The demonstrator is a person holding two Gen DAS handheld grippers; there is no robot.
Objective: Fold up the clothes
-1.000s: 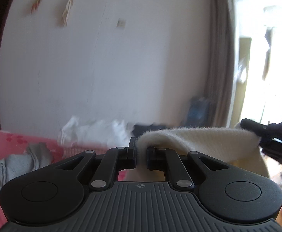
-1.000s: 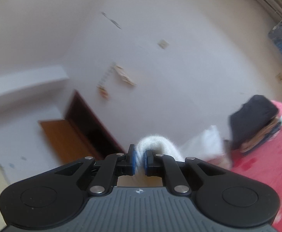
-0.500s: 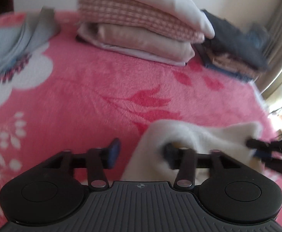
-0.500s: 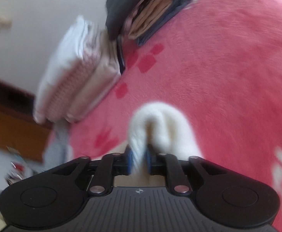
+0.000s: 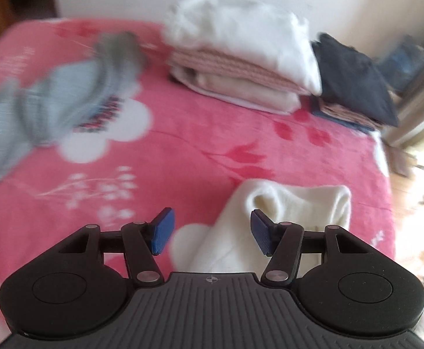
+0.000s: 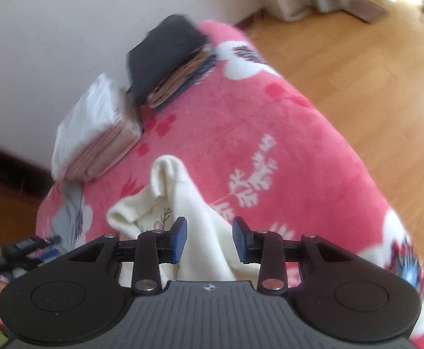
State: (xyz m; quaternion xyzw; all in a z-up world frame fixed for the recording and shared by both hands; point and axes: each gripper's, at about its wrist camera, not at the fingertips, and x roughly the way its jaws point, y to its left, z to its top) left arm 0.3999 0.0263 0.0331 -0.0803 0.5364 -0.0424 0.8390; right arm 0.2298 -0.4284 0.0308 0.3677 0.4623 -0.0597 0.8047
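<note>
I count one cream garment (image 5: pixel 296 215) lying rumpled on pink blanket (image 5: pixel 182 151), at near edge. My left gripper (image 5: pixel 210 232) wide open, holding nothing. My right gripper (image 6: pixel 209 240) wide open, cloth ridge between fingers, ungripped. Two folded stacks at wall: pale stack (image 5: pixel 241 67), dark stack (image 5: pixel 354 84). One grey garment (image 5: pixel 52 101) left, blurred.

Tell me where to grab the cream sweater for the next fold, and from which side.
Probably the two raised corners at the far edge of the cream sweater, one per gripper, coming from the near side. They stand up off the pink blanket, so open fingers could close around them.
</note>
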